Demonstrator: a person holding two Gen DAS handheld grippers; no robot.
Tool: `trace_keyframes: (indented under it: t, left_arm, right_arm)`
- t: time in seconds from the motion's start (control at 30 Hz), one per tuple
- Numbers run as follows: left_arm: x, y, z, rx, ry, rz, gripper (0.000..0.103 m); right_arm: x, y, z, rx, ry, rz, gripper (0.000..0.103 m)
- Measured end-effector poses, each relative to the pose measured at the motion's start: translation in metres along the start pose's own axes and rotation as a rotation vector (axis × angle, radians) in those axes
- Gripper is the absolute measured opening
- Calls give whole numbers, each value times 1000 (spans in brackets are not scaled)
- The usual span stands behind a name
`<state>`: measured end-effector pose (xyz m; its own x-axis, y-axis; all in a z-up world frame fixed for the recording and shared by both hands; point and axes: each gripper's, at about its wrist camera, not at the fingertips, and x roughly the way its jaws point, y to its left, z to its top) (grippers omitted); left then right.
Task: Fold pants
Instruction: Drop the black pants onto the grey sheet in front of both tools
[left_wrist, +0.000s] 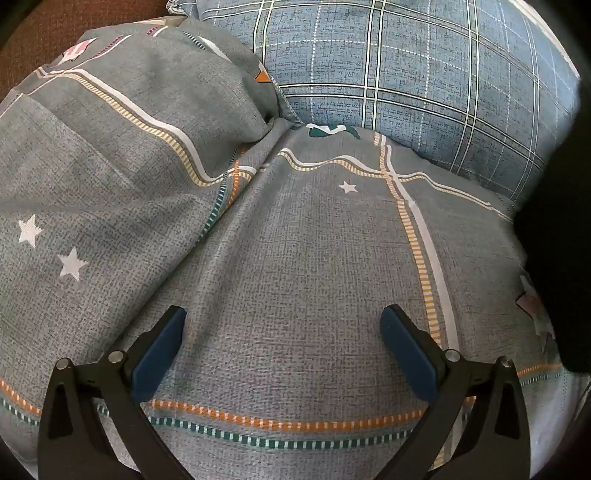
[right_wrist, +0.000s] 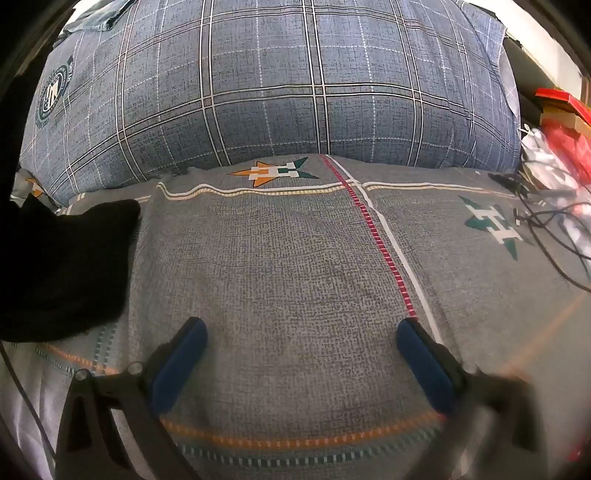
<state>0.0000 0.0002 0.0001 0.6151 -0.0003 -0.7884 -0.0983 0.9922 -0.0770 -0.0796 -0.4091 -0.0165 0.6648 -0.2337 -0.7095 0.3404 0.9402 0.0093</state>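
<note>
The pants (right_wrist: 62, 266) lie as a dark black heap on the grey bedsheet (right_wrist: 295, 266), off at the left edge of the right wrist view and at the far right edge (left_wrist: 554, 258) of the left wrist view, so they sit between the two grippers. Neither gripper is touching them.

Starting at the left, a plump grey pillow (left_wrist: 122, 122) printed with white stars and striped lines rests on the sheet, with a brown surface (left_wrist: 66, 26) showing behind it. Next to it, and partly tucked behind the sheet's raised edge, is a blue plaid pillow (left_wrist: 406, 74), which fills the far side of the right wrist view (right_wrist: 277, 85) too.

The left gripper (left_wrist: 282, 314) hovers over bare sheet with its blue-padded jaws spread wide apart and nothing between them. The right gripper (right_wrist: 303, 328) is the same: jaws wide apart, holding nothing, poised above the sheet just right of the black heap. Its right finger (right_wrist: 424, 362) looks blurred.

Further right, thin black cables (right_wrist: 546, 229) trail across the sheet, and beyond them at the bed's edge sits a pile of red and clear plastic packaging (right_wrist: 561, 147). I cannot tell what is in the packaging.
</note>
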Motion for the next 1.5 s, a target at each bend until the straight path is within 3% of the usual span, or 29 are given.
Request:
trace_keyframes:
  t: [1.3, 1.43, 1.5]
  left_arm:
    - [1, -2, -1, 15, 10, 12, 103]
    - [-9, -3, -2, 27, 20, 36, 103]
    - [-25, -3, -3, 25, -13, 28, 103]
  right_arm:
    - [3, 1, -6, -1, 1, -6, 102]
    - [4, 4, -4, -4, 10, -10, 102]
    - [1, 4, -2, -3, 9, -15, 103]
